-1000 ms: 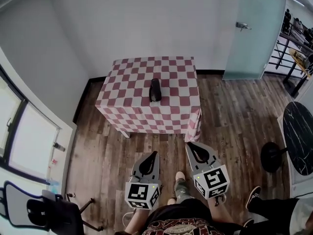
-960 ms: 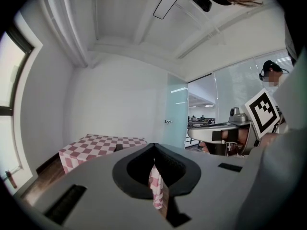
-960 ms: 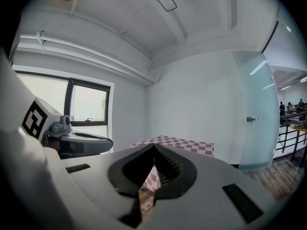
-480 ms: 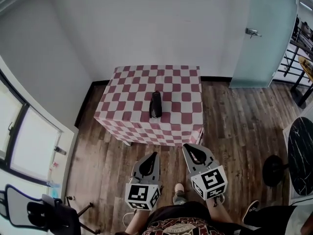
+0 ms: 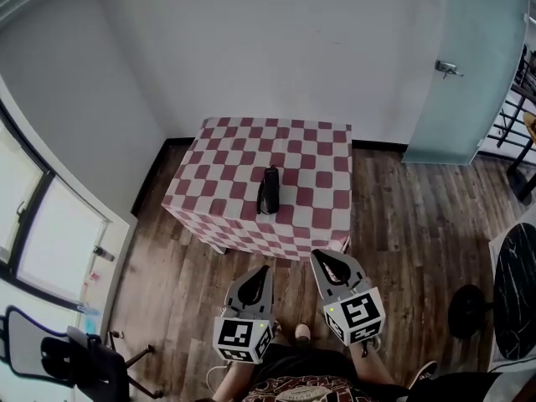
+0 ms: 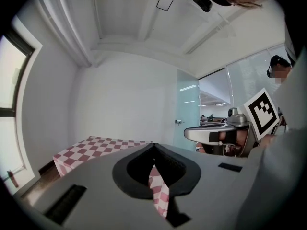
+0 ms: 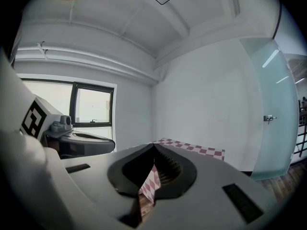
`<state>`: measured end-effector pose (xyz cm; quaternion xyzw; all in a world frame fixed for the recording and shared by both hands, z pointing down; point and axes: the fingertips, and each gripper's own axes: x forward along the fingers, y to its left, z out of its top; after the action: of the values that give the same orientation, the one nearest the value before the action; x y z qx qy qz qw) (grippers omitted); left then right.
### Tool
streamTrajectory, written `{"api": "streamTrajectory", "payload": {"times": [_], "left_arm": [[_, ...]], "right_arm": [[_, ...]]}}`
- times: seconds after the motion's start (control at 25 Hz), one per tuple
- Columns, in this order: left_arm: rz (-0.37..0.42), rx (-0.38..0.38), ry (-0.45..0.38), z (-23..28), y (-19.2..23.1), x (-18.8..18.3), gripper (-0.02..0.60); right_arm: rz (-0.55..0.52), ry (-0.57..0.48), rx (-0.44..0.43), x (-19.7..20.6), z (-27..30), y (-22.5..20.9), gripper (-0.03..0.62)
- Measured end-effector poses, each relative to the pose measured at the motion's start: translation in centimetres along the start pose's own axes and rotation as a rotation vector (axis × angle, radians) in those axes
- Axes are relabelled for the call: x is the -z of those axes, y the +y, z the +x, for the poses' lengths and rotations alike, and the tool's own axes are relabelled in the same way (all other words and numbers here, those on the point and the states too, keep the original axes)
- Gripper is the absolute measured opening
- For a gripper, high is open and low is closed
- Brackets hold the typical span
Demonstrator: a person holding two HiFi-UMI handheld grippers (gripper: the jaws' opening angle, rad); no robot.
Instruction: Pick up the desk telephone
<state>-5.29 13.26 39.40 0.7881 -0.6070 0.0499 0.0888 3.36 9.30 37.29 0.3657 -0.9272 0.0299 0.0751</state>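
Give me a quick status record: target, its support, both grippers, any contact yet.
target: black desk telephone, lying near the middle of the tabletop
support: table under a red-and-white checked cloth
left gripper: jaws shut, empty, short of the table
right gripper: jaws shut, empty, just short of the table's near edge
contact: none; telephone not yet picked up

The left tongs [image 5: 264,270] and the right tongs [image 5: 317,256] are held low in front of the person, side by side and a little apart. Both point forward and only slightly downward, their tips leaning a touch toward each other. The right tongs reach a little further forward. On both, the jaws are pressed together tip to tip, with nothing between them — each gripper view shows this plainly.
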Motion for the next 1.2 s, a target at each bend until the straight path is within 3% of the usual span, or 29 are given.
{"api": "streamTrajectory", "payload": {"times": [0.4, 1.2], "left_arm": [[0.008, 0.031, 0.007, 4.6, 2.5, -0.7, 0.008], [0.022, 0.143, 0.027, 17.3, 13.9, -3.3, 0.008]], "right_arm": [[-0.002, 0.025, 0.024, 0.1, 4.1, -2.3, 0.018], [0.007, 0.046, 0.112, -2.1, 20.1, -7.0, 0.018]]}}
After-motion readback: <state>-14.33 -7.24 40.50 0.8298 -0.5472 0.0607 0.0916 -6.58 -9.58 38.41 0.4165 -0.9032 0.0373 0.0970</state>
